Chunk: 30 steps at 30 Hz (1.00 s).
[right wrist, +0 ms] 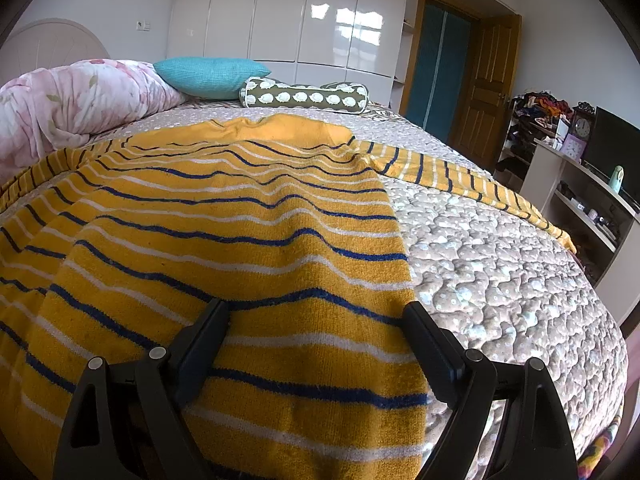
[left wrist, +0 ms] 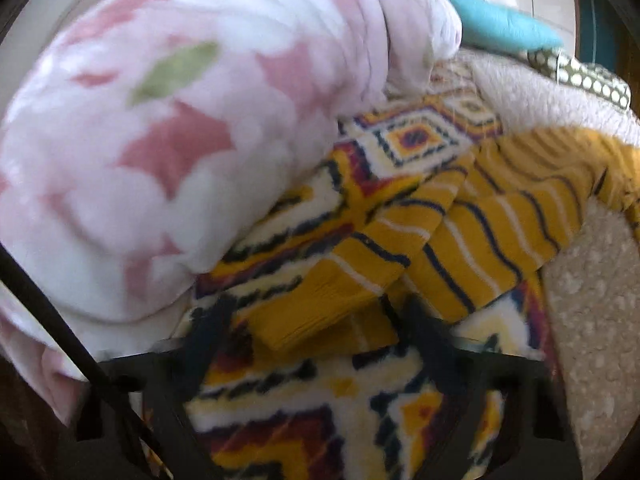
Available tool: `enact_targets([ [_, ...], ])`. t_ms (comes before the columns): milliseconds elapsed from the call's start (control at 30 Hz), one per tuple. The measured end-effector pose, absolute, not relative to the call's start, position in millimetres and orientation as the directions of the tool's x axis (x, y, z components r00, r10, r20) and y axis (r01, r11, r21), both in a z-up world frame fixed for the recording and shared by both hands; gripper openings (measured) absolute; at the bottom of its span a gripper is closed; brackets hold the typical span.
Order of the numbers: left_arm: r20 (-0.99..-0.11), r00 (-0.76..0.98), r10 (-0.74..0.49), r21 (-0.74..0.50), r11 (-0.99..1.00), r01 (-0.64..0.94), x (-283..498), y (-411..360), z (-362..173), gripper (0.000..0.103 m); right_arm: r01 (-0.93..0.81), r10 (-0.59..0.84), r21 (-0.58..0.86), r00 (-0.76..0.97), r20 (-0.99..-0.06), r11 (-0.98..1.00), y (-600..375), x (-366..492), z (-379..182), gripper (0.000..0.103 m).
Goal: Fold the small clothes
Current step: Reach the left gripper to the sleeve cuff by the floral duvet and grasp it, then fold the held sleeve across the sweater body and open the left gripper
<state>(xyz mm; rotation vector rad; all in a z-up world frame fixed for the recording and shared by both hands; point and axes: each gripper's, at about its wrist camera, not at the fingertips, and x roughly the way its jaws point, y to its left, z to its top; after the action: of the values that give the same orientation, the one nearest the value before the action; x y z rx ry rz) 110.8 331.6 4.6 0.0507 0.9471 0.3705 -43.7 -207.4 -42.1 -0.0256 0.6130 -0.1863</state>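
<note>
Yellow striped sweater lies spread flat on the bed, body and sleeves out. Folding has hardly begun. Right gripper spreads wide over its hem. Left gripper gapes around a sleeve cuff. Next, both should pinch the cloth.
</note>
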Motion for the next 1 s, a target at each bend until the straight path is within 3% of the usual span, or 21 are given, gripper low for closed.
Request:
enact_targets([
  [33,-0.807,0.499,0.317,0.184,0.937,-0.298,115.8,336.8,2.8,0.016,0.166,-0.181,-0.079,0.802,-0.57,0.983,-207.4,-43.7,-42.0,0.091],
  [67,-0.825,0.482,0.295,0.15,0.937,-0.316,117.1,342.2,6.3,0.007,0.166,-0.181,-0.08,0.802,-0.569,0.983,-207.4,-43.7,-42.1,0.091],
  [100,-0.834,0.497,0.238,0.068,0.939,-0.337,113.7,347.4,16.9,0.004,0.166,-0.181,-0.079,0.802,-0.569,0.983,-207.4,-43.7,-42.1,0.091],
  [233,-0.821,0.57,0.042,-0.148,0.948,-0.282,100.2,330.7,64.2,0.004,0.165,-0.178,-0.076,0.805,-0.566,0.983,-207.5,-44.0,-41.7,0.091],
  [333,-0.789,0.608,-0.089,-0.233,0.959,-0.161,97.5,285.4,98.4,0.004,0.164,-0.173,-0.068,0.811,-0.559,0.984,-207.7,-45.9,-41.7,0.091],
  [433,-0.749,0.626,-0.218,-0.278,0.96,0.001,107.7,211.6,129.6,0.004,0.156,-0.159,-0.053,0.811,-0.562,0.986,-209.6,-47.1,-40.5,0.091],
  [533,-0.709,0.603,-0.364,-0.34,0.927,0.16,119.0,129.2,154.5,0.004,0.127,-0.096,0.005,0.774,-0.626,0.992,-217.7,-45.2,-30.0,0.091],
  [600,-0.689,0.562,-0.458,-0.377,0.889,0.261,129.7,64.7,163.0,0.004,0.112,-0.026,0.103,0.791,-0.612,0.988,-230.9,-55.3,-19.2,0.091],
  [733,-0.676,0.477,-0.562,-0.41,0.824,0.39,141.9,-49.9,158.1,0.004,0.148,-0.022,0.165,0.805,-0.593,0.975,-259.1,-72.7,-9.7,0.091],
  [767,-0.681,0.454,-0.574,-0.415,0.814,0.405,145.7,-71.3,152.7,0.008,0.164,-0.026,0.176,0.8,-0.6,0.971,-265.9,-74.7,-10.8,0.091],
  [833,-0.704,0.42,-0.572,-0.422,0.813,0.4,149.4,-108.6,136.7,0.028,0.199,-0.031,0.206,0.788,-0.615,0.958,-281.5,-80.7,-15.6,0.091],
  [867,-0.709,0.404,-0.578,-0.435,0.81,0.394,146.6,-117.2,131.5,0.043,0.217,-0.03,0.225,0.78,-0.625,0.95,-290.4,-85.0,-17.7,0.091],
  [900,-0.708,0.385,-0.592,-0.455,0.799,0.392,139.5,-124.1,125.4,0.049,0.226,-0.027,0.239,0.776,-0.63,0.944,-296.7,-88.5,-18.6,0.091],
  [1000,-0.734,0.397,-0.552,-0.397,0.822,0.408,114.3,-125.6,118.9,0.051,0.232,-0.025,0.256,0.784,-0.62,0.939,-311.4,-99.1,-13.9,0.091],
])
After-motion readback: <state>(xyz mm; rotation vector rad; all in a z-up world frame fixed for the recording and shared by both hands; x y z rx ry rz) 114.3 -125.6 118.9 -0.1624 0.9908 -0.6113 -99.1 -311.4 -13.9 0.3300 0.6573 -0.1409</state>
